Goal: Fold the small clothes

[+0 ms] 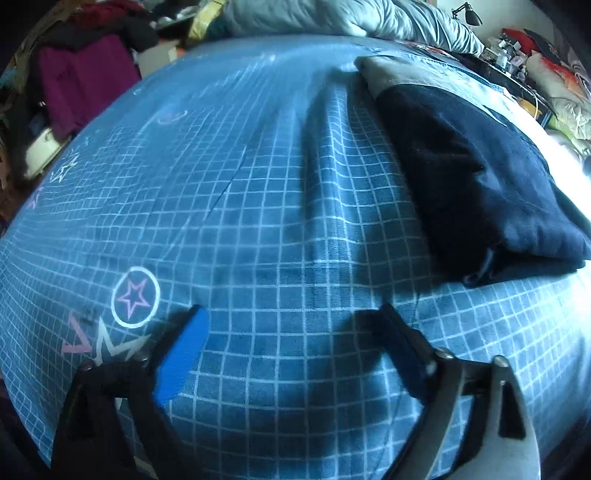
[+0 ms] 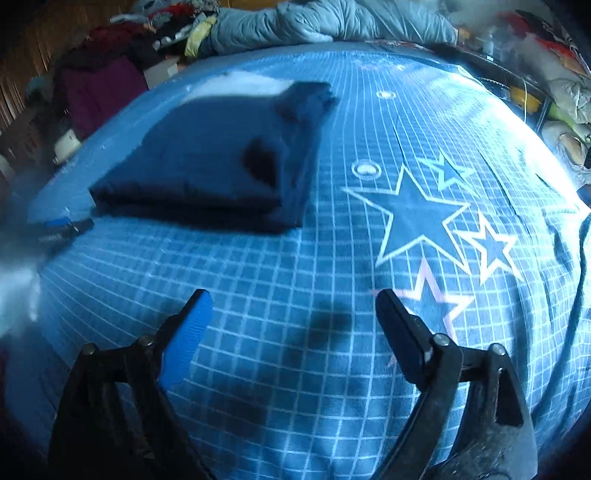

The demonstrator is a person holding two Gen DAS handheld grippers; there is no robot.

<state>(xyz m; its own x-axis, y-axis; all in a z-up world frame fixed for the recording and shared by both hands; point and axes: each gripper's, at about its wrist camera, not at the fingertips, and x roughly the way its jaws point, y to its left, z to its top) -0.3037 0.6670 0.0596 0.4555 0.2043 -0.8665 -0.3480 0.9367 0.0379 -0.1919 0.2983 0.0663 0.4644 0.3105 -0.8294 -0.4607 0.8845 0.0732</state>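
A dark navy garment (image 1: 476,184) lies folded into a thick rectangle on the blue grid-patterned bed sheet (image 1: 258,206), with a grey folded piece (image 1: 384,74) under its far end. My left gripper (image 1: 291,325) is open, empty, hovering over bare sheet to the left and in front of the garment. In the right wrist view the same folded navy garment (image 2: 218,158) sits up and to the left. My right gripper (image 2: 293,308) is open and empty over the sheet (image 2: 295,258), short of the garment. The left gripper's tip (image 2: 64,227) shows blurred at the garment's left corner.
A crumpled pale blue duvet (image 1: 332,16) lies along the far edge of the bed. Piles of clothes, one magenta (image 1: 81,85), stand off the bed at left. A cluttered shelf with a lamp (image 1: 469,13) is at right. Large star prints (image 2: 417,214) mark the sheet.
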